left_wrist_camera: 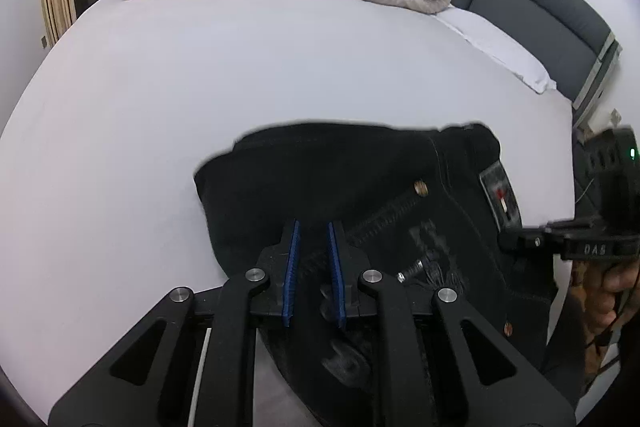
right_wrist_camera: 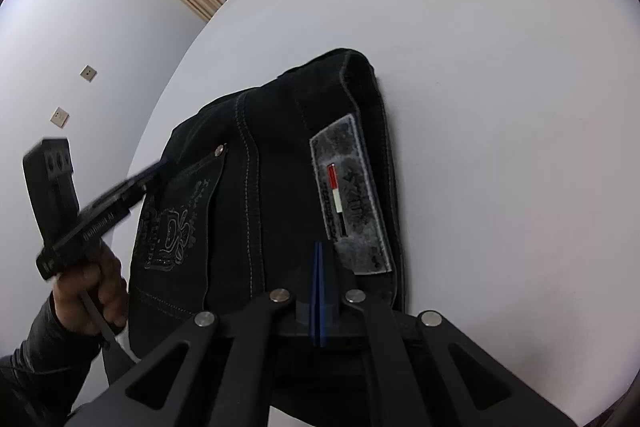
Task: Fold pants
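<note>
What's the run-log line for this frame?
task: fold pants | pants: black, bunched on bed | left gripper: open over pants | right gripper: shut at waistband near label

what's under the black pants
The black pants lie folded on the white bed sheet; sheet shows all around them. Whatever is directly beneath is covered by fabric.

Evenly, softly lit with faint shadows; strong fisheye curvature and dark vignetted corners; motion blur on pants [left_wrist_camera: 360, 179] edge.
</note>
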The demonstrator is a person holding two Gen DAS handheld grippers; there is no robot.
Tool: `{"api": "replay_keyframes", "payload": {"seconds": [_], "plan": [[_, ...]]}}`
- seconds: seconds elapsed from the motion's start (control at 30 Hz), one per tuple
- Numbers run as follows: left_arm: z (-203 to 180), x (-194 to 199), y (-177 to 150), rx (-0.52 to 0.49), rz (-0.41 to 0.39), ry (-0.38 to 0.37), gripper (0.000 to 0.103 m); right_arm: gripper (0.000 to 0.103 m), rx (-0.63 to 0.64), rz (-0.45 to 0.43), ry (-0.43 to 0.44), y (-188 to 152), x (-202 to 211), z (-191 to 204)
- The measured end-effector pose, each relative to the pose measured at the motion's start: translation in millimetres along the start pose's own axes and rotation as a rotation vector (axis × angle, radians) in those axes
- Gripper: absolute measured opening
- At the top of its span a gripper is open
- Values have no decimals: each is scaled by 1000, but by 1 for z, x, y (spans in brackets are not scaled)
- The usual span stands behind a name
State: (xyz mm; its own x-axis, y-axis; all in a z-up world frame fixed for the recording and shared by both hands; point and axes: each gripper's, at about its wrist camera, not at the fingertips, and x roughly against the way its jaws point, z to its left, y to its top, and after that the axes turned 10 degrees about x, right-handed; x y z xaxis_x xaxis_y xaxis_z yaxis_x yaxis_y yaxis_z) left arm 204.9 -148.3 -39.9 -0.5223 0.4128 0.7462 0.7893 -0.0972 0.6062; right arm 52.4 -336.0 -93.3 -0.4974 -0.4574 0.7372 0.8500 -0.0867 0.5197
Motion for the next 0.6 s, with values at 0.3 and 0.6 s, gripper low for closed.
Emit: {"api": "replay_keyframes", "payload": {"seconds": [0.3,0.6], "plan": [[-30,42,-81,-154,-22,-13,14,0,0,-4,-53,-2,-5,10],[-30,54,-109,-151,-17,-18,14,0,-17,-40,-31,-40,24,21]]}}
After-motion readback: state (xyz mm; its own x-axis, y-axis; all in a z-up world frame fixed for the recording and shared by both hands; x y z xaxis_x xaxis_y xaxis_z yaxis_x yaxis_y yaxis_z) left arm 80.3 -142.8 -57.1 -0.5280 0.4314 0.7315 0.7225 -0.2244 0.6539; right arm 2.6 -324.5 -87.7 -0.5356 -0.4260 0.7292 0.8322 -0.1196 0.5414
